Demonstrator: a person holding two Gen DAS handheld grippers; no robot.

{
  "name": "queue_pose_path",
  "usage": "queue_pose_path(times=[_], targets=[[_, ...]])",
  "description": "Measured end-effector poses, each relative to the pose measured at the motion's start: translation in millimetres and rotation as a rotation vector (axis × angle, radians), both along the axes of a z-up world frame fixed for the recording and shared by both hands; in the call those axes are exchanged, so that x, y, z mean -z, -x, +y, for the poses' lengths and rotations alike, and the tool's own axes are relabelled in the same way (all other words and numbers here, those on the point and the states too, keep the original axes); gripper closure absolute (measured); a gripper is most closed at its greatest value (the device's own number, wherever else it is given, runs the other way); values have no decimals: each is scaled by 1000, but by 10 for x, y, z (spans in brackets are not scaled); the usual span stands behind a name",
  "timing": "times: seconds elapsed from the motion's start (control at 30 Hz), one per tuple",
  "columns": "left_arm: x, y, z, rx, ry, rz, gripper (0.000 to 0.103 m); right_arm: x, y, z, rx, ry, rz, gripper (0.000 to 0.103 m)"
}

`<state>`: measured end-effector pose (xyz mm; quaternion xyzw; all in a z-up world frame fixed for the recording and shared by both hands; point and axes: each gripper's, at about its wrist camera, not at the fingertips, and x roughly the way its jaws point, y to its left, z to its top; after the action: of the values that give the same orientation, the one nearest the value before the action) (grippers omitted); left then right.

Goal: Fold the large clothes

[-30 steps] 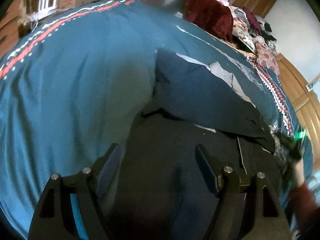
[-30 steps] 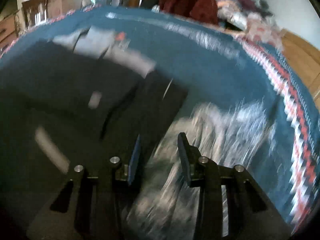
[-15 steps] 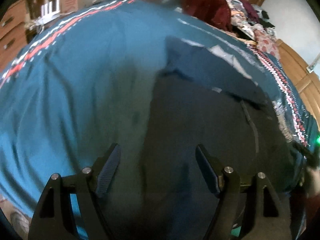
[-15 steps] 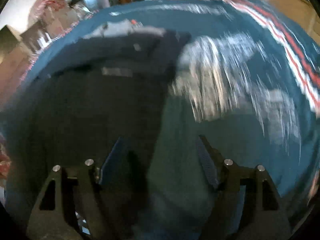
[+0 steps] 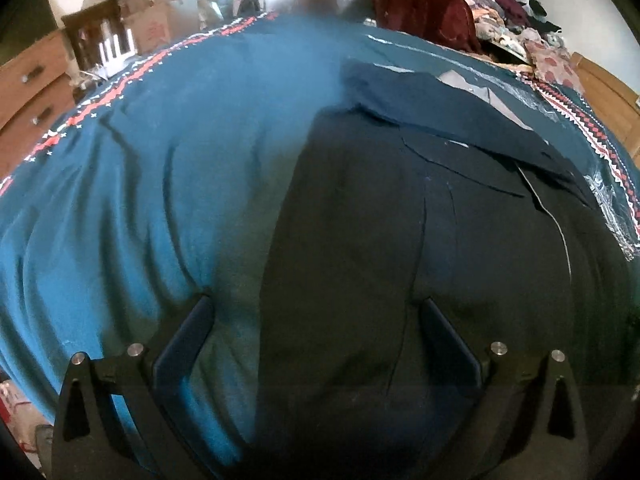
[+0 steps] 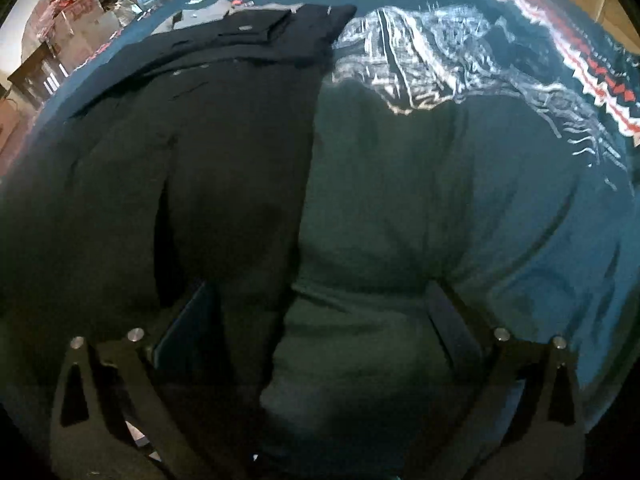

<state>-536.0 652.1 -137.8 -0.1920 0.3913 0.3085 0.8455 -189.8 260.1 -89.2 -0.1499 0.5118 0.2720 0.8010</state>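
Dark garment [image 5: 420,240] spread flat on bed [image 5: 160,160], teal cover. Left tool [image 5: 316,320]: fingers wide apart, straddling garment's left edge, nothing gripped. Right tool [image 6: 320,304]: fingers wide apart, straddling garment's right edge, empty. Far end ahead of both tools already doubled over. Fabric looks soft, limp, light; will sag and drag. Best hold: near corners, pinching edge only, not bed cover beneath.
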Motion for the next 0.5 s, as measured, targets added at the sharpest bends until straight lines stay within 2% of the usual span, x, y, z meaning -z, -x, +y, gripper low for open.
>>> queue_pose_path(times=[0.5], targets=[[-14, -23, 35, -64, 0, -32, 0, -65, 31, -42, 17, -37, -9, 0]])
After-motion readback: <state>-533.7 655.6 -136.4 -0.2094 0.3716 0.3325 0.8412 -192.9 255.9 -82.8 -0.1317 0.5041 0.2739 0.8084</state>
